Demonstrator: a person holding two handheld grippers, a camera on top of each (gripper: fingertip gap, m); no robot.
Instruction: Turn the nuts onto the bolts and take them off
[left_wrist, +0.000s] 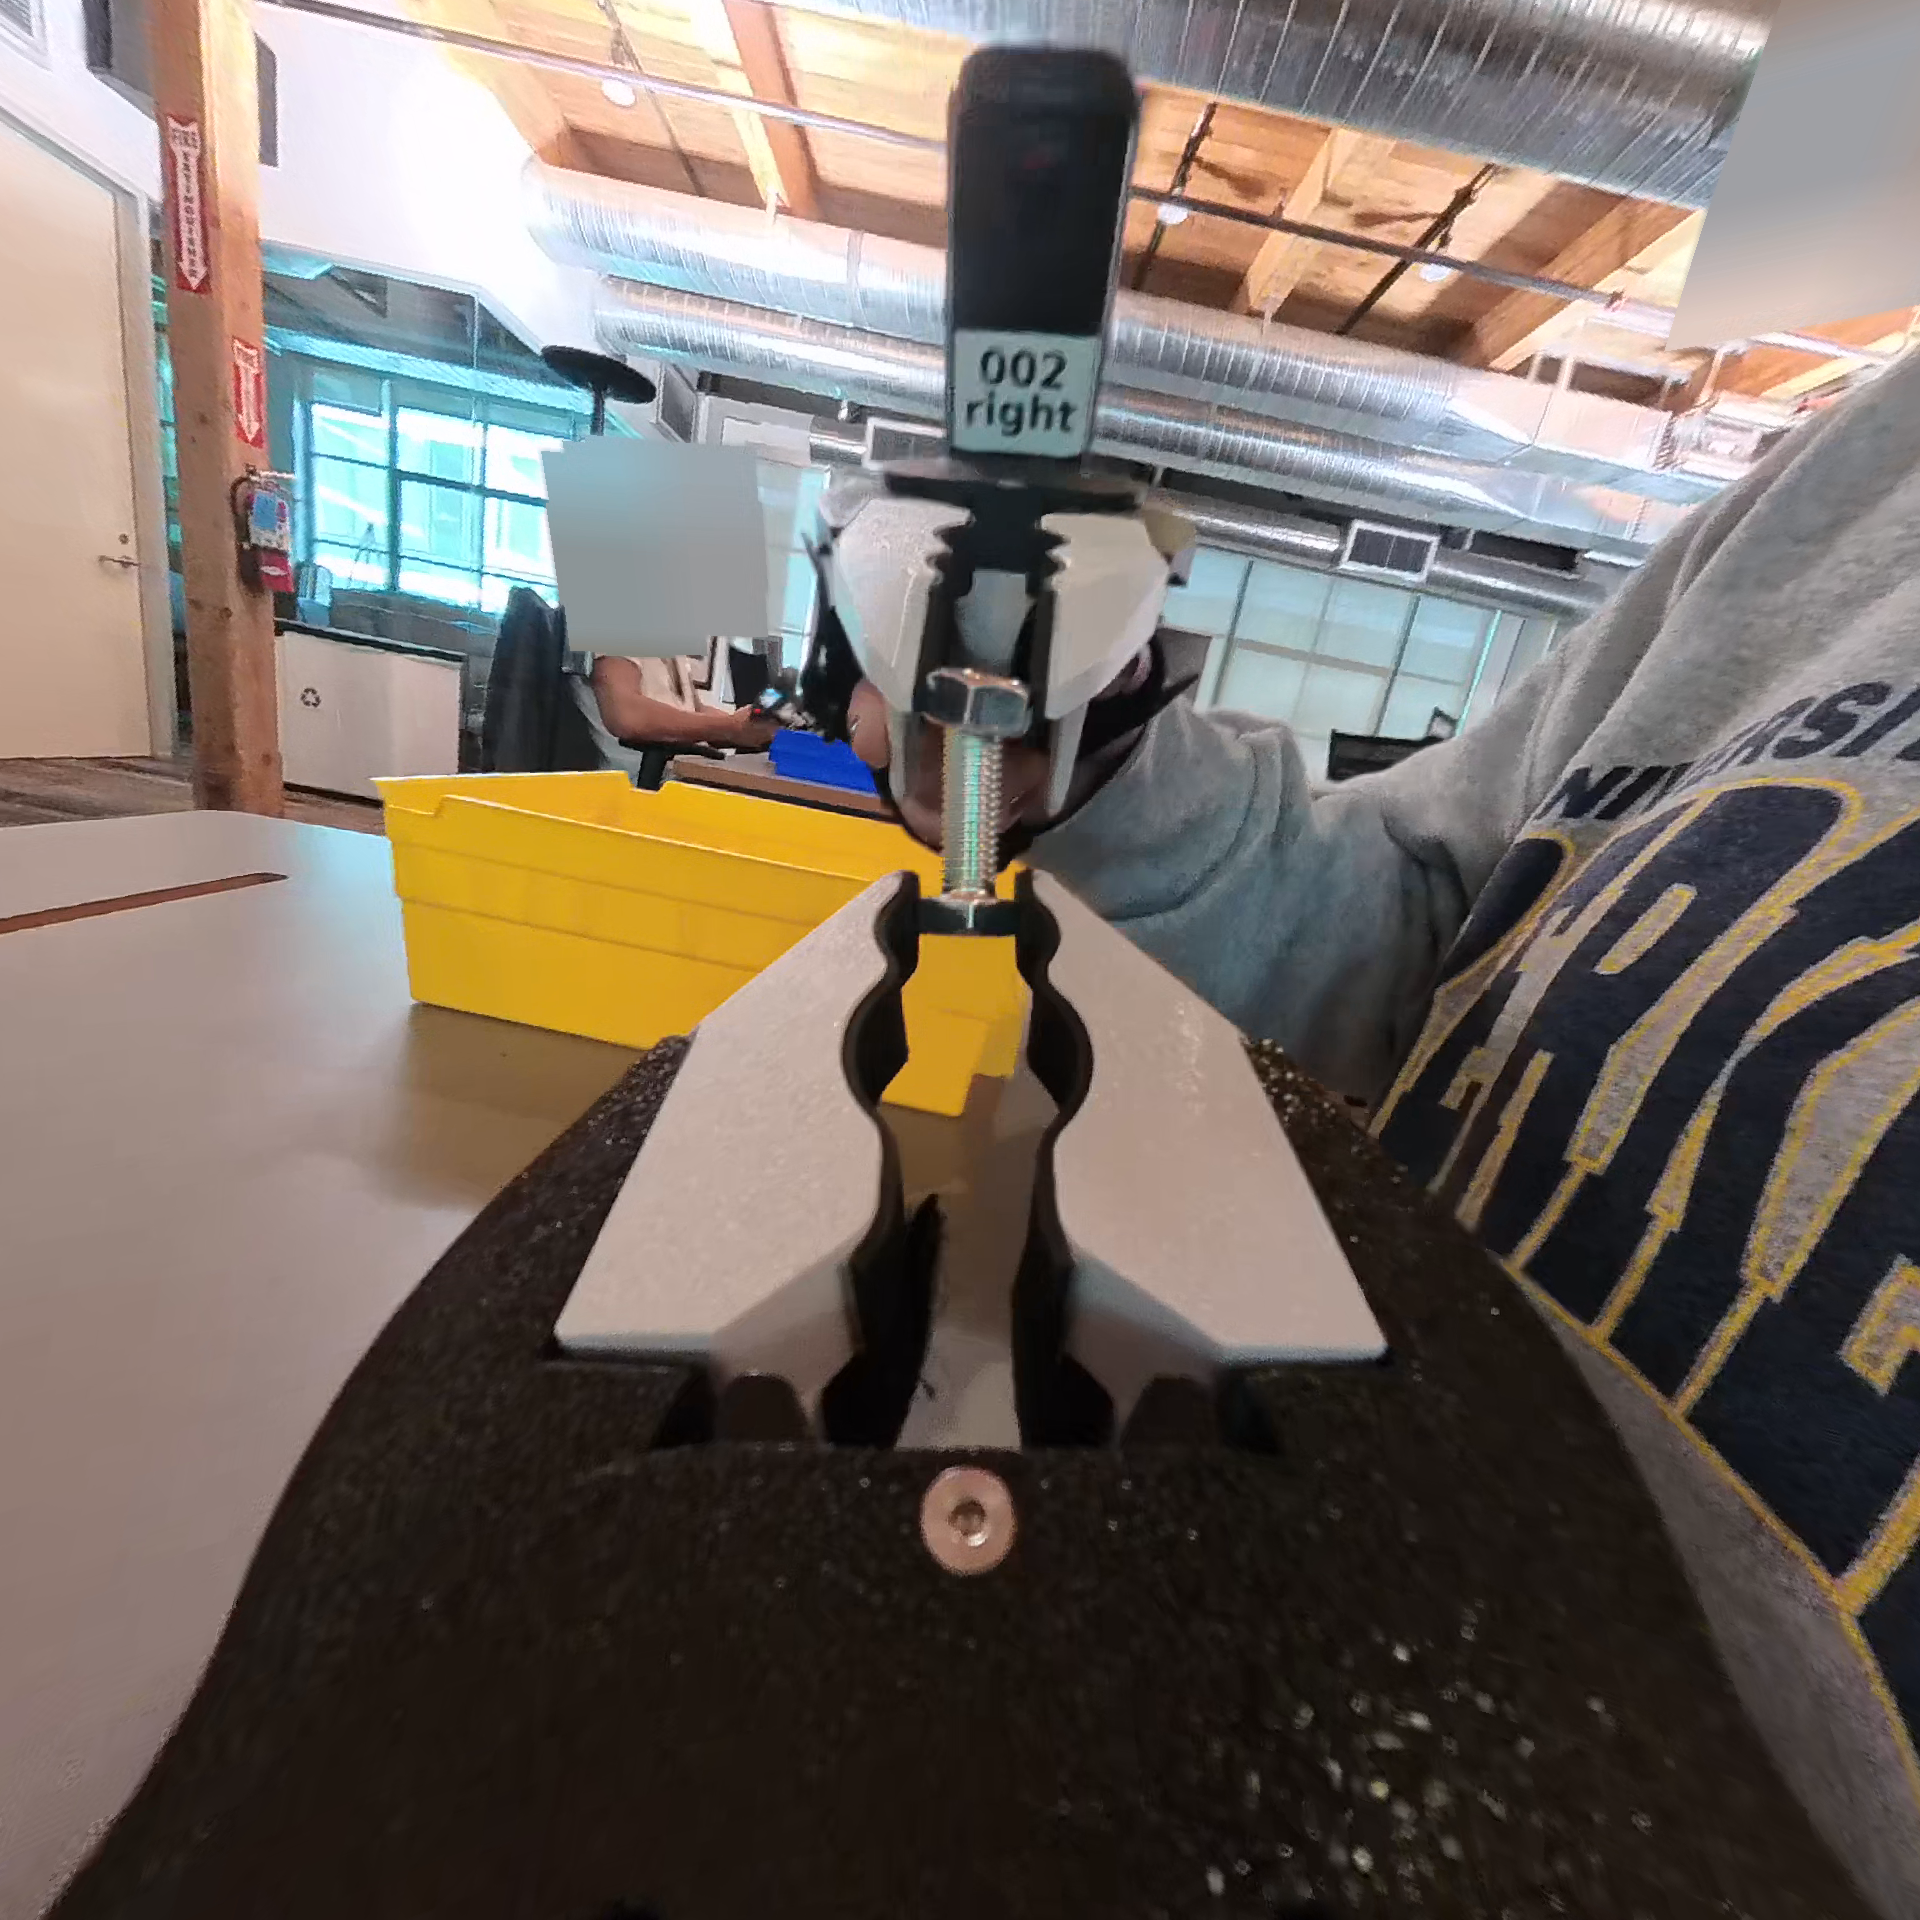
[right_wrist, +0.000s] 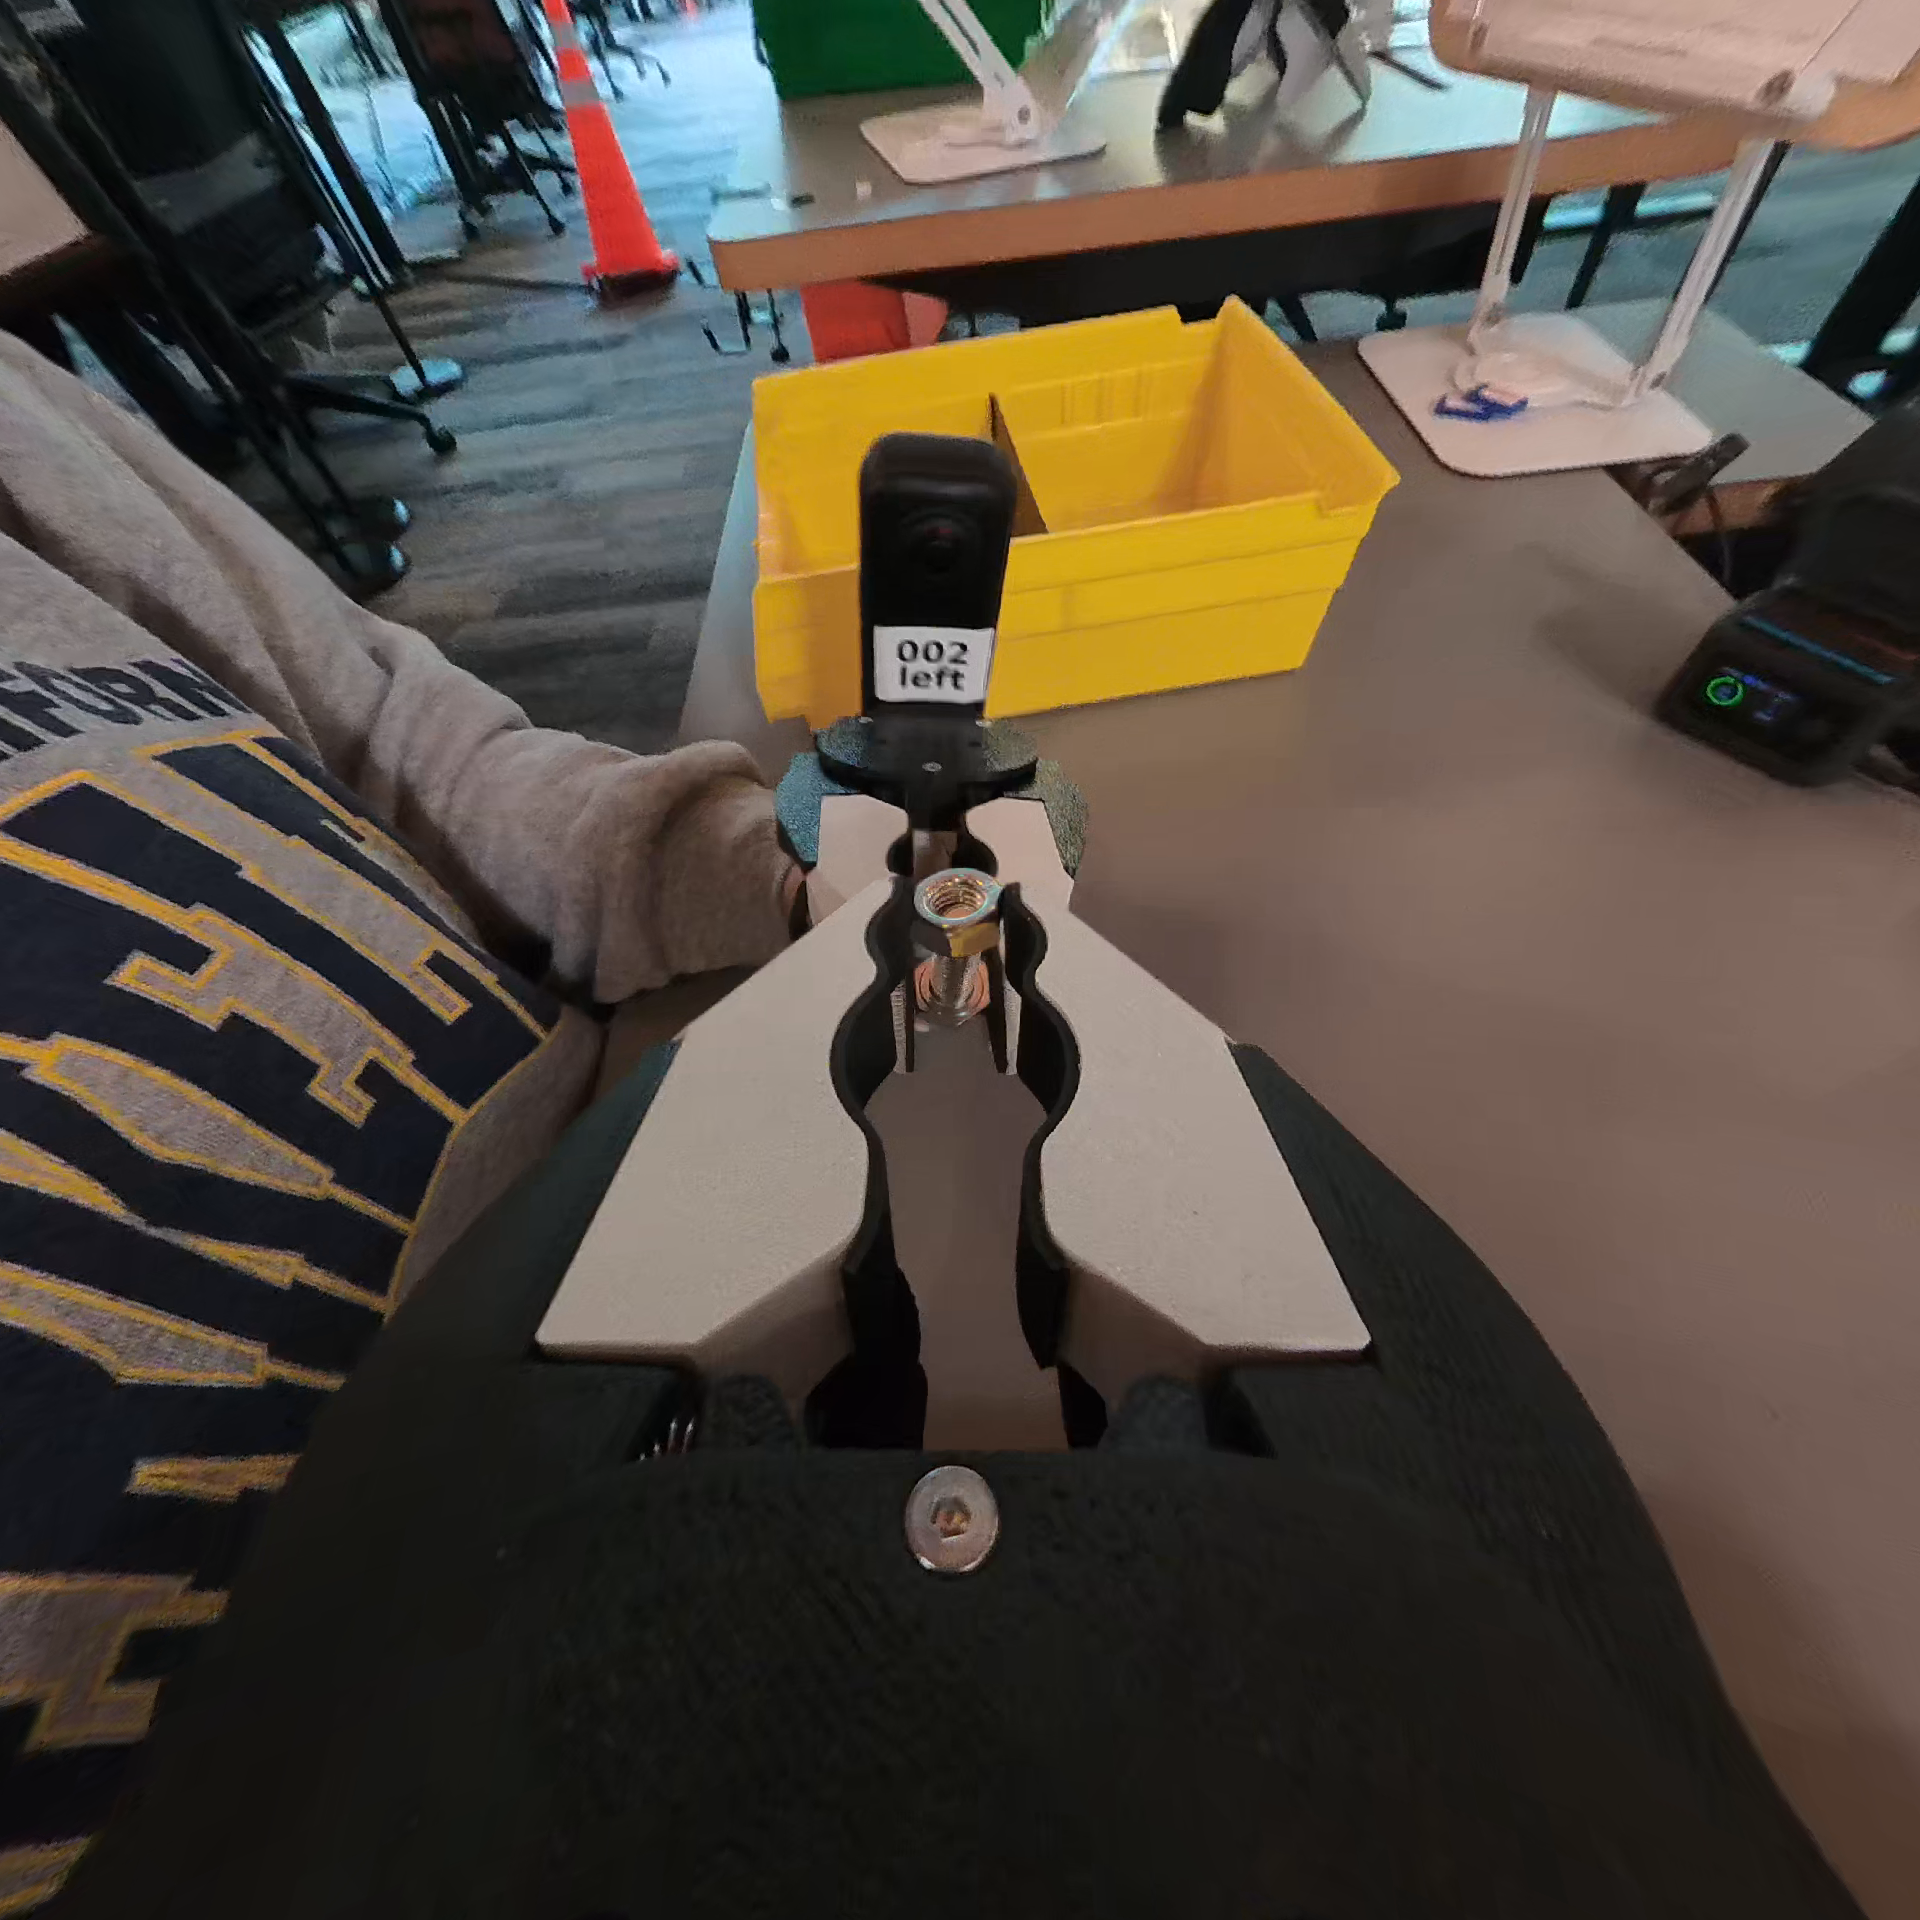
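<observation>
Where the left claw (left_wrist: 966, 904) ends, its 2 tips are pinched on the flat hex head of 1 bolt (left_wrist: 971, 805), so it is closed and gripping. The bolt stands upright, threads running to 12 o'clock from those tips. At the top of the threads sits 1 nut (left_wrist: 977, 698), clamped between the tips of the right claw (left_wrist: 977, 717), which faces the left one head-on.

Right wrist view agrees: right claw (right_wrist: 954, 920) closed on the nut (right_wrist: 954, 906), threaded hole visible from above. The bolt (right_wrist: 954, 982) shows just beneath it, its head held by the left claw (right_wrist: 954, 1023). Both parts are in the air above the table (right_wrist: 1455, 935), between the 2 claws.

Surroundings:
- Yellow bin (right_wrist: 1143, 623) on the table at 12 o'clock beyond the claws in the right view; 1 divider inside. In the left view it lies at 10 o'clock (left_wrist: 623, 904).
- Grey sweatshirt sleeve (left_wrist: 1299, 883) at 3 o'clock in the left view.
- Black device (right_wrist: 1787, 696) with a lit screen at 2 o'clock, well apart from the bin.
- Orange cone (right_wrist: 608, 166) on the floor at 11 o'clock.
</observation>
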